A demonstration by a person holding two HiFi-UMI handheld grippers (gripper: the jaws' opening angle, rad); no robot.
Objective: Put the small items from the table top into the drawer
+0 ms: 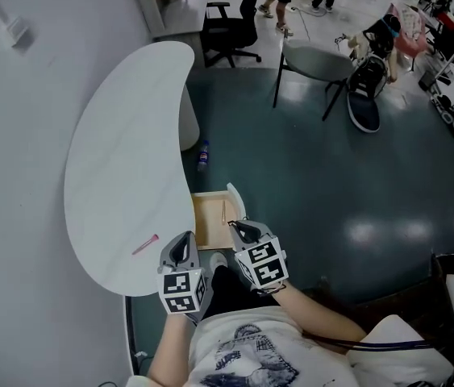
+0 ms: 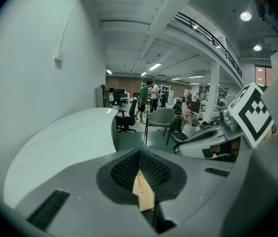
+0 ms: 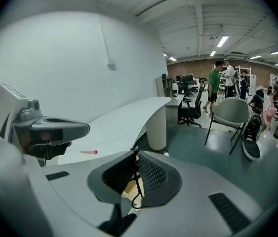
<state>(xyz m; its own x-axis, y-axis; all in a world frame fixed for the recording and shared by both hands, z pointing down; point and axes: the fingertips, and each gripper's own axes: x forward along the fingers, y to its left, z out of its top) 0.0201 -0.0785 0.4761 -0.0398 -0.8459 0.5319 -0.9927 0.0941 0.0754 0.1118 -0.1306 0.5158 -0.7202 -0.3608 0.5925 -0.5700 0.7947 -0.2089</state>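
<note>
Drop-off step. The right gripper (image 3: pixel 135 157) pinches a thin black cord (image 3: pixel 137 184) over the open drawer (image 1: pixel 207 216). Next move is likely to lower it and spread the jaws. The left gripper (image 2: pixel 139 154) is pressed together, empty. A pink stick (image 1: pixel 146 244) lies on the table (image 1: pixel 122 151), not yet stowed.

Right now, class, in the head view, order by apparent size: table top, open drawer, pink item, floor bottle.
1. table top
2. open drawer
3. pink item and floor bottle: look about alike, so unranked.
</note>
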